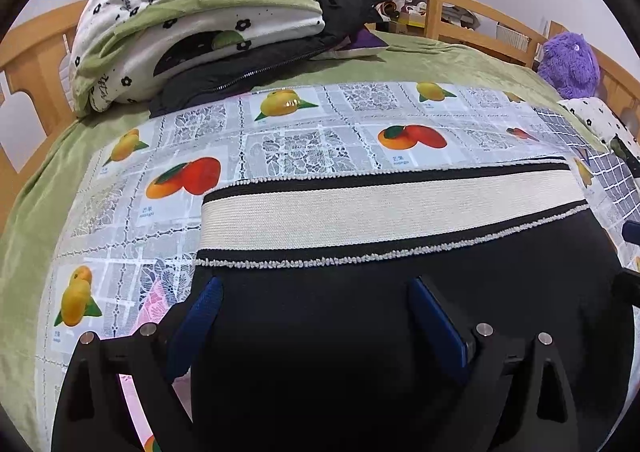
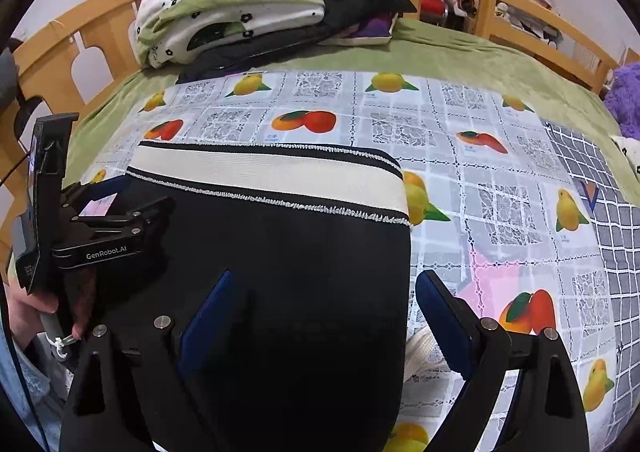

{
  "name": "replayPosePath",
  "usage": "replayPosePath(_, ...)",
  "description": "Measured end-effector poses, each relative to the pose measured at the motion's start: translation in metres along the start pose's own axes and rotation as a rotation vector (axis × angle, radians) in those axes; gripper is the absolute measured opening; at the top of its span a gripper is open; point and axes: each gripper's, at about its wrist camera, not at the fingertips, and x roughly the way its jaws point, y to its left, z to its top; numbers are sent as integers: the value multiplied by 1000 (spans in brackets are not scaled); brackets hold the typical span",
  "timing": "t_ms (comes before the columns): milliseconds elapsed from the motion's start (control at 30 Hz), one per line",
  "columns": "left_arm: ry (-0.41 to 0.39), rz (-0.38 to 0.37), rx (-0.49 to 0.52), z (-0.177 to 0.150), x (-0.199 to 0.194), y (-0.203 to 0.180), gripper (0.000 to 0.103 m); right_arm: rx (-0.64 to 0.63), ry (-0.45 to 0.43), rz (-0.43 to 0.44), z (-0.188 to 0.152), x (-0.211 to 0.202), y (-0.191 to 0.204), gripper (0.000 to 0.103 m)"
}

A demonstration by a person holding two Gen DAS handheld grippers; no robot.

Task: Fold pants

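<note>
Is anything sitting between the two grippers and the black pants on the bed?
Nothing visible. The left gripper and right gripper hang open directly over the black pants, with only bare fabric beneath them.

Pants [image 1: 360, 312] on tablecloth [image 1: 312, 132]; quilt [image 1: 192, 12] pile behind; plush toy [image 1: 570, 64] far right.

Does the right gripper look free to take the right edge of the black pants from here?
Probably yes: the right gripper is open and straddles the pants edge, with only the fruit-print cloth beside it.
</note>
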Motion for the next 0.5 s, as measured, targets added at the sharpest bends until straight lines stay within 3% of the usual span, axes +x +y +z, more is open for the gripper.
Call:
replayPosePath(267, -80, -123, -121, -4, -49, 4, 93, 36, -69, -25, -7, -19, -22, 87)
replayPosePath(333, -88, -150, -110, -3, -59, 4, 93, 44, -79, -27, -9, -25, -27, 86)
replayPosePath(500, -137, -85, -43, -13, -84, 6, 93, 60, -107, -38, -18, -42, -30, 86)
